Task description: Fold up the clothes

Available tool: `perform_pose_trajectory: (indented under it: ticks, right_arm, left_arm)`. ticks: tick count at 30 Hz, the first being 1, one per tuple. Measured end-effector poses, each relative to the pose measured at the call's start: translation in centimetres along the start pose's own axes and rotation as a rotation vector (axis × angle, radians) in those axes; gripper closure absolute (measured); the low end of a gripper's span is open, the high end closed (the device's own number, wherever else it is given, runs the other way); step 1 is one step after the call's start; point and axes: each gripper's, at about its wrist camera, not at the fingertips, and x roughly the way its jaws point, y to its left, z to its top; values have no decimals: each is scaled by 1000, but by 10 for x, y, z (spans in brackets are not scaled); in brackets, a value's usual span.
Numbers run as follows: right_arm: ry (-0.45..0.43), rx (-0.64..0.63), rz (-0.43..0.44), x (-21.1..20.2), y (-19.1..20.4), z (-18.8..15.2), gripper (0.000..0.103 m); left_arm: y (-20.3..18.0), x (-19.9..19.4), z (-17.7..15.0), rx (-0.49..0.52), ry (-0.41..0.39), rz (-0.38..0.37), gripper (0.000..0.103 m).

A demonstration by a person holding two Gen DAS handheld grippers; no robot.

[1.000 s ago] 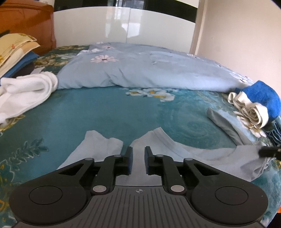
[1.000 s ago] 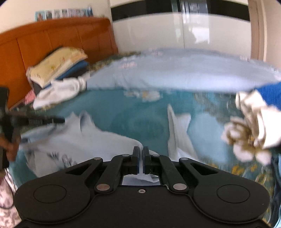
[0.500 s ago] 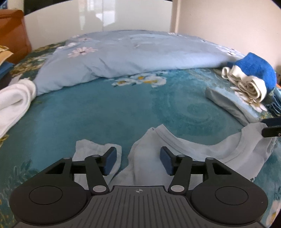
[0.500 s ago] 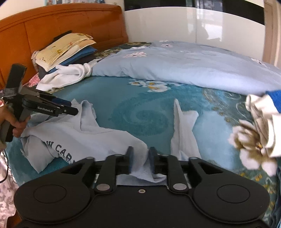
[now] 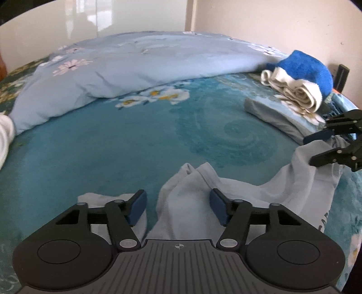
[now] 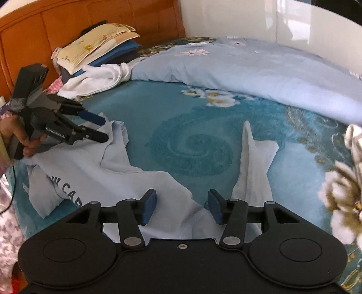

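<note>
On the far left, by the wooden headboard, a stack of folded linens is sitting with a white garment slumped against it, probably waiting its turn. Just in front, a person's hand is gripping the left gripper, which is pointing down over one shoulder of the pale grey T-shirt. Its jaws have just been opening and are now standing spread, with a ridge of the shirt's cloth rising between the blue pads but not pressed by them, so it looks as if the corner is being let go after being laid down.

The shirt is lying crumpled across the near part of the teal bedspread, printed side up, with one sleeve standing in a peak to the right. Over the shirt's middle, the right gripper is likewise hanging with its jaws parted, having just been opening, cloth beneath but not pinched.

Behind, a light blue duvet is bunched out of the way. Far right, a rolled cream and blue towel is resting on already folded items, apparently the finished pile.
</note>
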Motion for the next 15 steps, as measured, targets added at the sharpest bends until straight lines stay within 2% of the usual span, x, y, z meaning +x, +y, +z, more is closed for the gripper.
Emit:
perform_pose_trajectory:
  ticks: [3,6,10,13,15]
  right_arm:
    - [14,20,25,3,-2,-2,54]
    - [20,36,49,3,-3,-5,64]
    - [17,49,72,-2,2,-9,88]
    - [5,30,65,-7,9,-12,95]
    - [-12,19,56,-13,14,-13,95]
  left_arm:
    - [-1,1,-4,-16,-1,-20,50]
    - [-5,-2,-7,-10,-6,-8,52]
    - [-13,-9,-10,-10,-5,5,61]
    - [-20,-16,-13,-7,-20,26,67]
    - [-25,-20,-14,-5,-29,40,70]
